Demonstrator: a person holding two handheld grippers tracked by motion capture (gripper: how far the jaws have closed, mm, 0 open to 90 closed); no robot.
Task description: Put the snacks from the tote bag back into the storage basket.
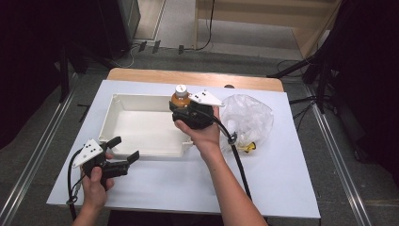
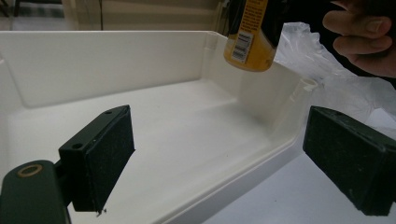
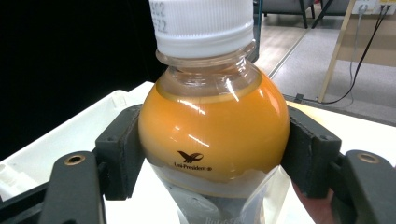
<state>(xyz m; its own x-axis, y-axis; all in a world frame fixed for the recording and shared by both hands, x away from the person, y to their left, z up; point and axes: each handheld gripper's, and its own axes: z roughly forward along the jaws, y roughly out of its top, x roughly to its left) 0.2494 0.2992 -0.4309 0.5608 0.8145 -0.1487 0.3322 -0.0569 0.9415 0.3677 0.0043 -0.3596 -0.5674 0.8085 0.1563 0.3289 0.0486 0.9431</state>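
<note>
A bottle (image 1: 180, 97) of orange drink with a white cap is gripped by the right tongs (image 1: 188, 113), the two black jaws pressed against its rounded shoulder on either side, as is seen close up in the right gripper view (image 3: 214, 126). The bottle is held upright, its long axis vertical, and it hangs above the far right corner of a white tray (image 1: 123, 100). In the left gripper view its labelled lower end (image 2: 247, 39) is seen clear of the tray floor, with the corner wall of the tray (image 2: 275, 100) just below and behind it. The coming move is judged to turn on this: the bottle lies straight above the tray's inside, so only a short descent is needed to set it on the floor, close to the right wall.

The left tongs (image 1: 120, 153) are held wide apart with nothing between them, and are seen at the near left edge of the tray, well apart from the bottle. The right hand (image 1: 202, 134) is therefore the nearer by far.

A crumpled clear plastic bag (image 1: 247, 117) lies just to the right of the tray, with a small yellow thing (image 1: 247, 147) at its near edge that cannot be made out. The tray and bag are carried by a white surface (image 1: 282, 188); a wooden edge is seen at its far side. Around it a grey floor, cables and dark stands are seen.
</note>
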